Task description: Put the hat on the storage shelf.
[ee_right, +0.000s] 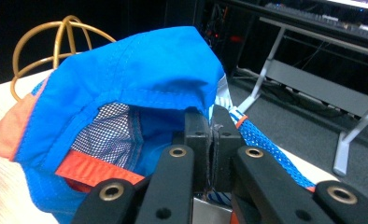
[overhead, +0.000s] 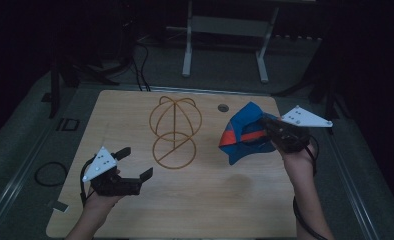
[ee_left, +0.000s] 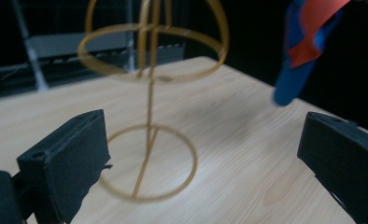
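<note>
A blue cap [overhead: 242, 131] with an orange stripe hangs just above the right side of the wooden table [overhead: 210, 200]. My right gripper [overhead: 263, 126] is shut on the cap's rim. In the right gripper view the jaws are pressed together on the blue fabric [ee_right: 135, 79], and the gripper [ee_right: 212, 135] pinches the edge beside the mesh lining. A gold wire hat stand [overhead: 175, 132] stands upright at the table's middle, left of the cap. My left gripper [overhead: 136, 162] is open near the front left, pointing at the stand [ee_left: 149, 93]. Nothing lies between its jaws [ee_left: 201, 140].
A round hole [overhead: 223, 107] sits in the tabletop near the far edge, right of the stand. Beyond the table stands a white metal frame [overhead: 225, 30]. Cables [overhead: 50, 174] lie on the floor to the left. The room around is dark.
</note>
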### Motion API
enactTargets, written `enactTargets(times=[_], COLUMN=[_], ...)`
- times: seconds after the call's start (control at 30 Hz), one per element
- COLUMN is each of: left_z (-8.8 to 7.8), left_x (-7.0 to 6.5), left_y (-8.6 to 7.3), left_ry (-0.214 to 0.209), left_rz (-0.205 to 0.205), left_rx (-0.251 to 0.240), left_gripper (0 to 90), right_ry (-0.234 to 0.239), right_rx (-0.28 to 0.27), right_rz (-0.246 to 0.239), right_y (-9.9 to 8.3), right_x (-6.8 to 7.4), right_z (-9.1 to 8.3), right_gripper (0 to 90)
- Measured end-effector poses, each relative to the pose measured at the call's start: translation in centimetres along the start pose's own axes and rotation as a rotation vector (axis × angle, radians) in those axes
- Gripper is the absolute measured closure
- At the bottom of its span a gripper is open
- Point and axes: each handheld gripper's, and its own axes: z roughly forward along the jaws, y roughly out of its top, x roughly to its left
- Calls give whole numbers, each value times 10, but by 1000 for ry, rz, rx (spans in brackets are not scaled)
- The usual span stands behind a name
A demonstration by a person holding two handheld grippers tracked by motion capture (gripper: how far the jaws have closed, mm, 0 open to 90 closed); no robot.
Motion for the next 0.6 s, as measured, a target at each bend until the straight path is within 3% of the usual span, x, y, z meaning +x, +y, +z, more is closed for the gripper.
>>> enactTargets(times=[0.33, 0.6], left_z=[31, 65], left_x=[-31, -58], left_y=[67, 107], left_ry=[-77, -135], left_rz=[119, 177], left_rx=[-11, -13], left_gripper=[46, 67], right_ry=[23, 37], right_rx=[-7, -18], right_rz=[-9, -18], right_y=[5, 8], right_x=[6, 12], right_z=[-2, -3], right_gripper=[882, 882])
